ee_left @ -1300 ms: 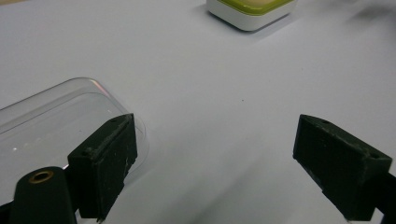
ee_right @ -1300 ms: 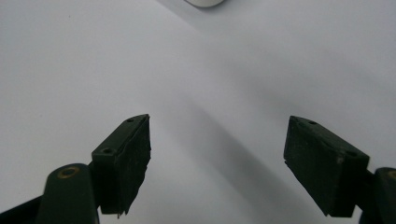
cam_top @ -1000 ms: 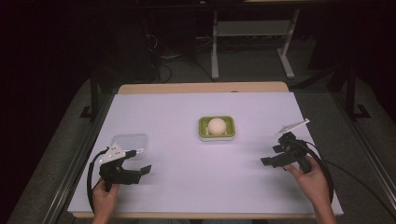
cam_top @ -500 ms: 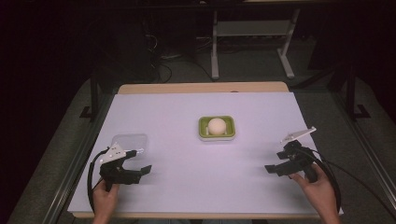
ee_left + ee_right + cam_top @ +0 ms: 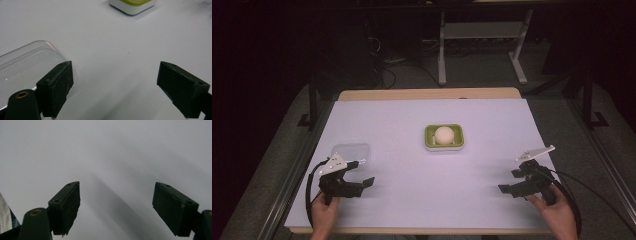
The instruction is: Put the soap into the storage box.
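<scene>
A green and white container holding a pale round ball sits at the middle of the table; its corner appears at the top of the left gripper view. A clear plastic lid lies at the front left, and in the left gripper view this lid sits just beyond the left jaw. My left gripper rests low near the lid, open and holding nothing. My right gripper is at the front right, open over bare table.
The white table sheet spreads between both hands. A wooden table edge runs along the far side. Beyond it stand a metal frame and cables on a dark floor. Black cables trail from both grippers.
My right gripper has drawn back toward the front edge and a little to the right. The left gripper has stayed in place.
</scene>
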